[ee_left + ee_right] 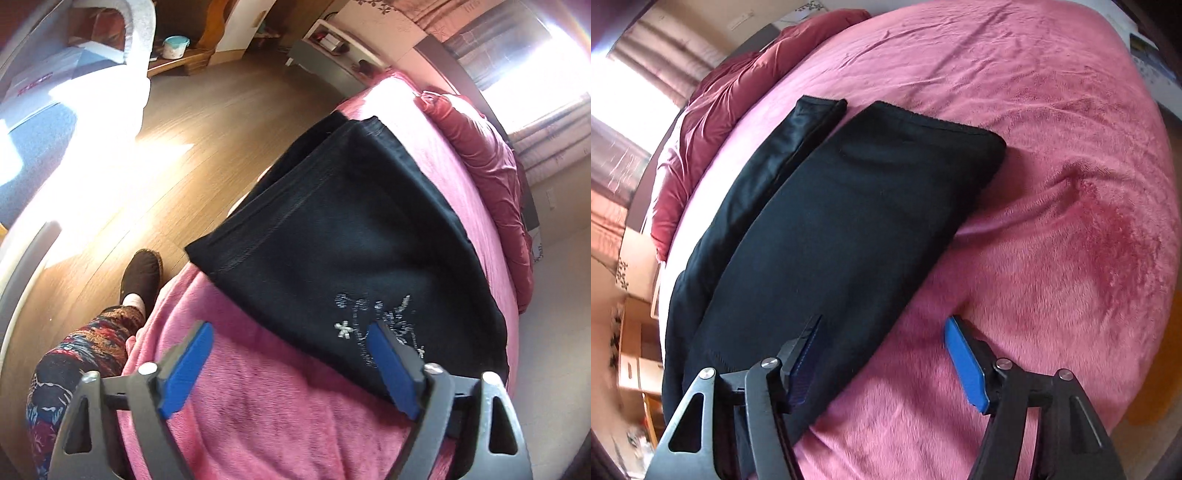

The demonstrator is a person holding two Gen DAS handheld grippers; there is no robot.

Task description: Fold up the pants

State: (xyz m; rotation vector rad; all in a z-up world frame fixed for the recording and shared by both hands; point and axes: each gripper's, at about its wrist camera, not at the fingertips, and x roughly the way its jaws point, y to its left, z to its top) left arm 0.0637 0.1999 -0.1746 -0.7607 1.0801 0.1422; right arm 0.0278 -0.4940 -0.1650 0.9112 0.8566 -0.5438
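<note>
Left wrist view: the left gripper [290, 363] hangs with fingers spread wide and nothing between them, above the pink blanket [258, 417]; the black pants [343, 240] stretch toward 12 o'clock, one blue pad over their embroidered edge.

Right wrist view: the right gripper [882, 354] is also spread and empty, straddling the pants' [831, 221] edge on the blanket [1052, 221]; the garment runs toward 11 o'clock.

Your left wrist camera looks steeply down past its gripper [290, 360] at the bed [258, 406] edge, close above, floor [207, 122] toward 11 o'clock. Your right wrist camera tilts down likewise, perhaps slightly nearer. Both views share the black pants [351, 229] and the pink blanket [1052, 221].
</note>
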